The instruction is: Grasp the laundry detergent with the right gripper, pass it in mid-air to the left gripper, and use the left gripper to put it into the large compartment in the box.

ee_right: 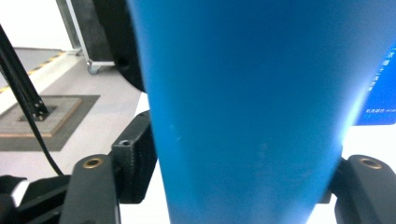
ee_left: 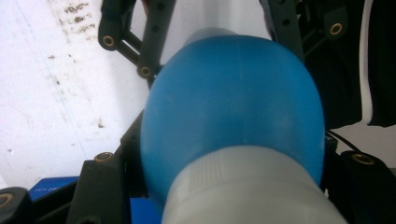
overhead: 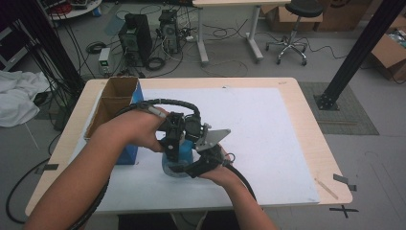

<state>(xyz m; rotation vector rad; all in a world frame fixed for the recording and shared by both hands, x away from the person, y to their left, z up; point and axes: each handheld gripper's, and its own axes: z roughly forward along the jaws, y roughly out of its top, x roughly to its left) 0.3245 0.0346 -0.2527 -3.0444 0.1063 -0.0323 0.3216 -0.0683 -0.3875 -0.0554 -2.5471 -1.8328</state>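
The blue bottle [overhead: 178, 160] is standing on the white mat [overhead: 268, 134] near the front middle of the table [overhead: 306, 110], just right of the blue box [overhead: 128, 154], with both tongs crowding around it. In the left gripper view the bottle [ee_left: 233, 112] is showing a rounded blue shoulder and a pale grey ribbed cap [ee_left: 247, 191] right in front of the camera. In the right gripper view the blue wall of the bottle [ee_right: 247, 112] is taking up most of the frame and narrowing toward the bottom.

The left gripper [overhead: 173, 139] is coming down on the bottle from above and from the left, and its 2 black jaws are sitting tight against the sides of the upper part, so it is gripping the bottle. The right gripper [overhead: 203, 163] is reaching in from the lower right, with its grey 3-cornered plate [overhead: 213, 139] tilted above it. Its 2 jaws are standing on either side of the lower body of the bottle; the pads look very close to the blue wall, but whether they are pressing on it I cannot tell.

Behind the blue box an open cardboard box [overhead: 112, 103] is sitting at the left edge of the table. On the floor beyond the table 2 computer towers [overhead: 136, 40] are standing among loose cables, and a black stool [overhead: 294, 28] is standing farther right.
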